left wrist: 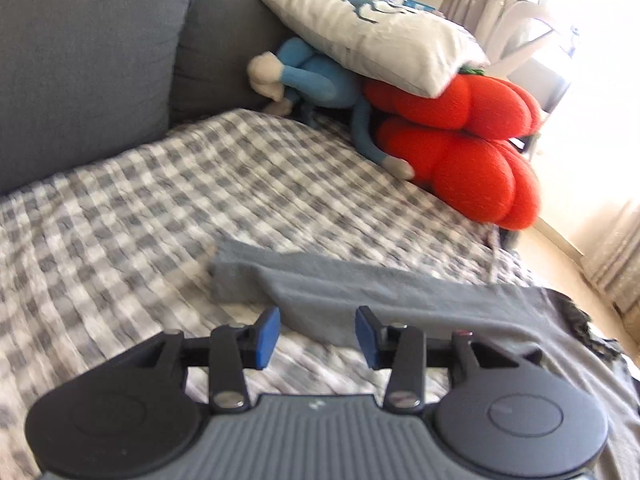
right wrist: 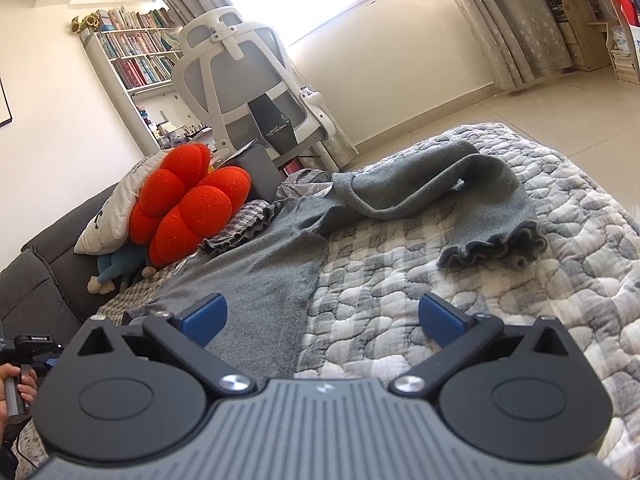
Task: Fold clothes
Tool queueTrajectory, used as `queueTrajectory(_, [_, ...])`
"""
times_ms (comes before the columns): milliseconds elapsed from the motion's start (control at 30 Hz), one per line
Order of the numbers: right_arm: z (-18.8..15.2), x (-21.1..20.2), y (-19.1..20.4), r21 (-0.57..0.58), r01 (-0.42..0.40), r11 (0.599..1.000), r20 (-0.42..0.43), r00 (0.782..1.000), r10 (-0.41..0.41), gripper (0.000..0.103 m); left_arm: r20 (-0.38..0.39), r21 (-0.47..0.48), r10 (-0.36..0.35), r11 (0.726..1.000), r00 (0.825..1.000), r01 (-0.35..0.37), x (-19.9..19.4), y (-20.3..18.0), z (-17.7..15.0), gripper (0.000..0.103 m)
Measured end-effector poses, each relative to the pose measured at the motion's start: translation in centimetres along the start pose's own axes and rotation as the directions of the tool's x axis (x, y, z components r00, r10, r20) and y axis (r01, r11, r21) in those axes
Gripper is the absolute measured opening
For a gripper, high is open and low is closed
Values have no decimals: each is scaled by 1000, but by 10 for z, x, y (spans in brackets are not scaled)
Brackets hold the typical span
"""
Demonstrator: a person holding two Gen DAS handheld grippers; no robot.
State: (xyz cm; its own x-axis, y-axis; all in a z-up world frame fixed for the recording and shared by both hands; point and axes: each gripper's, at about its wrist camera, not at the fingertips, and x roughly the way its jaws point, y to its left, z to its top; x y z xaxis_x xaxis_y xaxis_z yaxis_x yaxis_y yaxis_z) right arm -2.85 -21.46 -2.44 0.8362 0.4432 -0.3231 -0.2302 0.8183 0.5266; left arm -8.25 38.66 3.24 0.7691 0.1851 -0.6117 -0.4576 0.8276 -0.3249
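The soft grey knitted top (right wrist: 276, 264) sprawls over the checked quilt (right wrist: 440, 320) beside the red flower cushion (right wrist: 188, 208), both grippers (left wrist: 316, 332) (right wrist: 322, 316) spread, empty; its frilled sleeve (right wrist: 492, 216) could bunch when folded.

Left gripper (left wrist: 316, 334), jaws apart, above grey garment (left wrist: 400, 300).

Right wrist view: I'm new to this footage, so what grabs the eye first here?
The bright red flower-shaped cushion stands out, propped against the sofa's back at the left under a white pillow. Next comes the grey garment spread on the checked quilt, one ruffled sleeve thrown out to the right. Both grippers are open and empty.
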Motion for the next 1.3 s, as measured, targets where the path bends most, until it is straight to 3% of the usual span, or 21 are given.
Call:
queueTrajectory(133, [-1,-3,2,8,16,1000,7,1000,-16,103,-55,111,-127,985,990,133,-31,-41,-53,48])
queueTrajectory(233, [-8,-13,14,22,87,996,20,996,-87,103,-51,192,-226,954,973,231,-59,-66,-94,48])
queueTrajectory(300, [-19,-24,28,27,86,996,10,996,-86,103,-53,230,-279,931,959,284,-74,-78,-115,48])
queueTrajectory(467, [-32,-49,51,-24,94,995,-31,995,-94,102,-87,278,-250,924,964,264,-76,-94,-142,48])
queueTrajectory(567, [-38,-57,58,-29,89,996,-76,993,-91,84,-87,309,-242,916,966,257,-78,-100,-149,42])
queueTrajectory(600, [-40,-56,60,-36,91,995,-98,991,-94,72,-96,328,-248,906,964,266,-78,-103,-150,22])
queueTrajectory(667, [-46,-54,65,-36,89,995,-119,989,-93,65,-119,331,-263,898,957,288,-80,-107,-152,5])
queueTrajectory(700, [-47,-53,65,-39,82,996,-121,989,-86,59,-124,339,-262,895,957,289,-80,-109,-153,2])
queueTrajectory(767, [-50,-47,69,-64,73,995,-142,987,-82,28,-116,363,-238,894,964,264,-83,-112,-153,0])
queueTrajectory(800, [-50,-44,69,-72,69,995,-154,985,-79,7,-121,346,-242,899,963,269,-84,-110,-151,0])
queueTrajectory(933, [-40,-56,70,-68,13,998,-149,989,-23,6,-126,310,-254,908,959,281,-95,-104,-140,0])
queueTrajectory(1133, [-25,-80,76,-74,-30,997,-101,995,22,3,-132,343,-245,898,961,276,-112,-95,-134,0])
queueTrajectory(1200, [-26,-84,69,-39,-14,999,-83,996,11,2,-160,362,-273,878,949,314,-111,-96,-138,0])
queueTrajectory(1233, [-28,-83,64,-26,44,999,-71,996,-46,3,-170,369,-276,873,946,321,-110,-97,-140,0])
queueTrajectory(1300, [-37,-74,50,51,59,997,-121,991,-53,13,-174,359,-263,881,949,310,-105,-99,-142,2])
